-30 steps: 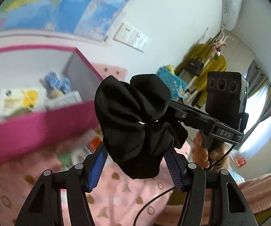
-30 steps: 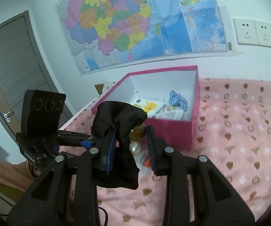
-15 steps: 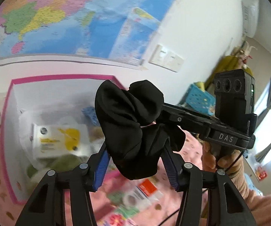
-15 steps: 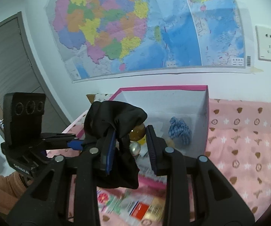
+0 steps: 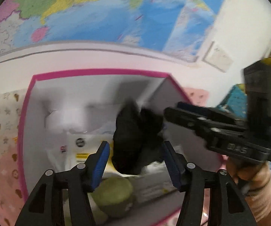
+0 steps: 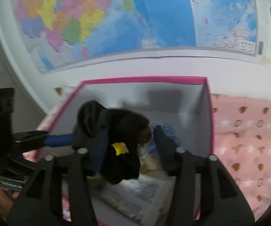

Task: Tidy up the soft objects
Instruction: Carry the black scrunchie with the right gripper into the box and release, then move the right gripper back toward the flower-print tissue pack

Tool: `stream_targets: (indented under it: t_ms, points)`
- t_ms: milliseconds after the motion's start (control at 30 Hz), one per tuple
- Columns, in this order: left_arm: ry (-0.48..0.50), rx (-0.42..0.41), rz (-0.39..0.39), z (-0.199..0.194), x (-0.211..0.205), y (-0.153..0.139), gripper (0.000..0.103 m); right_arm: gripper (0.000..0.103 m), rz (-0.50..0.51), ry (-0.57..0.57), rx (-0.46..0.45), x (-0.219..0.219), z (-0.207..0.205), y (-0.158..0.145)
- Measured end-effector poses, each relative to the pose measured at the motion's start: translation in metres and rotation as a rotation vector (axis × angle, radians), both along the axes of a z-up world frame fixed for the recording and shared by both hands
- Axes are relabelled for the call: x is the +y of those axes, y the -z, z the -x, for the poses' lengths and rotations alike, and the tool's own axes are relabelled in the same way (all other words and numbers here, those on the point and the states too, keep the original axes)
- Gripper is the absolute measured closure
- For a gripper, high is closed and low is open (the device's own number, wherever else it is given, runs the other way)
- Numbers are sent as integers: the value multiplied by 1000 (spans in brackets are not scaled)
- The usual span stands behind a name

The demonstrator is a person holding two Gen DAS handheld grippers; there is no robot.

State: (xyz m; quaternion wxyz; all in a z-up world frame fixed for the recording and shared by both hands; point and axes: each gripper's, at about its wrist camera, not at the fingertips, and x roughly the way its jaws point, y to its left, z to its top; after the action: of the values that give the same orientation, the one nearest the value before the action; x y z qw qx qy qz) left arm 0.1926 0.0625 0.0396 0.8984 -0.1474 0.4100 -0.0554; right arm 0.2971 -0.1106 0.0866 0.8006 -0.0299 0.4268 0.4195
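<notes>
**Black scrunchie over the pink box**

We have both tools above the open pink box (image 5: 95, 72), and the black scrunchie (image 5: 135, 139) hangs between them, over the box's inside. In the left wrist view, our left gripper (image 5: 136, 158) has its 2 fingers spread wide, with the scrunchie in the gap; motion blur keeps us from telling whether either blue pad touches the fabric. In the right wrist view, our right gripper (image 6: 129, 148) also has its fingers apart, and the scrunchie (image 6: 116, 137) is draped over its left finger, so it seems hooked rather than pinched. A left-gripper finger reaches into the fabric from the side.

We judge this hold suits a loop of soft cloth: carried on fingers spread inside it, and released by letting it slip off. The box already contains a white packet (image 5: 82, 150), a green round thing (image 5: 114, 195) and a blue-and-white knitted item (image 6: 168, 131), so the scrunchie should land on top of them. The box sits on a pink patterned cloth (image 6: 248, 131).
</notes>
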Motion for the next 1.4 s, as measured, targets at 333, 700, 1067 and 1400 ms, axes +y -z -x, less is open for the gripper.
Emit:
stream_targets:
  t_ms: [333,700,1067,1400]
  points:
    - [-2,-39,-19,15,-1,1,44,49,16,-32,-32,-17,21,-3]
    - [36,-167,-23,73,-6,-30,43,49,-73,-84,-33,-44,60,-22]
    - [33,-160,10,126,-6,-15,42,49,-133,-182,-16,-68,120,-28]
    - [3,-100,116,153,-2,23,42,49,-68,-217,50,-70,159,10]
